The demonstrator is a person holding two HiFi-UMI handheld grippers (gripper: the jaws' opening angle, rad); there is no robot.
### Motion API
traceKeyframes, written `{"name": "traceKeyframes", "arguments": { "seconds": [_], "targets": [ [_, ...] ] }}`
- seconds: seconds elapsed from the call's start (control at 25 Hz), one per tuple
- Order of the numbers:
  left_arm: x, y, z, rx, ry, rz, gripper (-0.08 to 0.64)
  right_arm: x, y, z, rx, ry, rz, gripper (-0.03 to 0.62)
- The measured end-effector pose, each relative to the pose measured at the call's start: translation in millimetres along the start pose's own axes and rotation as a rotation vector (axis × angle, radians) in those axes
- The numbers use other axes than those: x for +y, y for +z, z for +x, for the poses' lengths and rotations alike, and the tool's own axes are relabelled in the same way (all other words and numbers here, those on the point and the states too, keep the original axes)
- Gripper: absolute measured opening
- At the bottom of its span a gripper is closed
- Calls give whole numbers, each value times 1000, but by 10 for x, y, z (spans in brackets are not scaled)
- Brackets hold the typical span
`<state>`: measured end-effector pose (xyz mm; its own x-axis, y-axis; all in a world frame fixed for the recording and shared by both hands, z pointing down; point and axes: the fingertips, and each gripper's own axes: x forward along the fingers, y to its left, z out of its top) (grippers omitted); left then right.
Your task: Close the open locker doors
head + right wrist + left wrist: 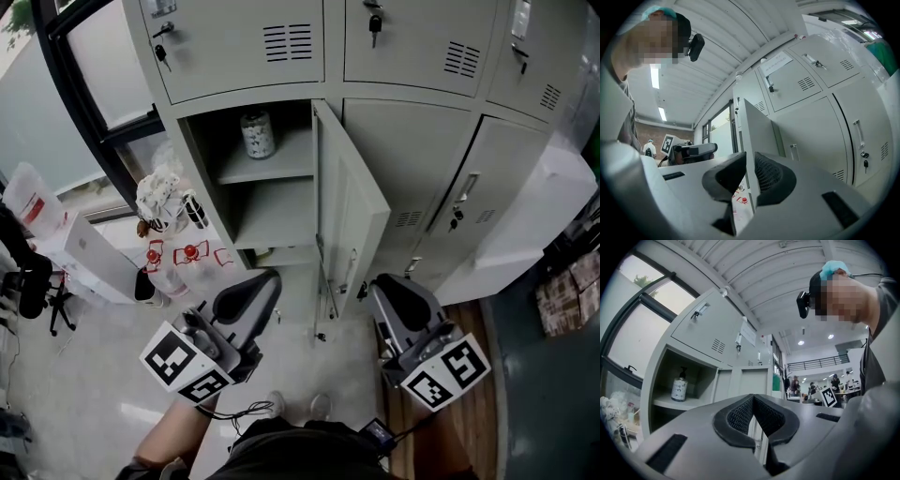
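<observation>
Tall grey locker door (354,202) stands open between two low-held grippers.
The left gripper (247,298) is near the open compartment, its jaws pressed together on nothing. A bottle (256,134) sits far back on the shelf. The plain door panel is upright on its long axis and juts toward the near side. Right of it, the right gripper (401,298) is empty, its jaws a slit apart.

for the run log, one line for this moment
locker door open | left gripper shut, empty | right gripper slightly open, empty
</observation>
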<state>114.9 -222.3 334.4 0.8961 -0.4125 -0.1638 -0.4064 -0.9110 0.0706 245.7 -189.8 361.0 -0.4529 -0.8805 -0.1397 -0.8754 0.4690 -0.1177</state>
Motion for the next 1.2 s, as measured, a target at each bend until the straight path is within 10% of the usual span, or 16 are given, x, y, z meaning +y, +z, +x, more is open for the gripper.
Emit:
{"name": "traceKeyframes", "arguments": {
  "seconds": [1.2],
  "targets": [
    [311, -177, -219, -12, 69, -70, 9, 269, -234, 396, 56, 59, 15, 17]
  ]
}}
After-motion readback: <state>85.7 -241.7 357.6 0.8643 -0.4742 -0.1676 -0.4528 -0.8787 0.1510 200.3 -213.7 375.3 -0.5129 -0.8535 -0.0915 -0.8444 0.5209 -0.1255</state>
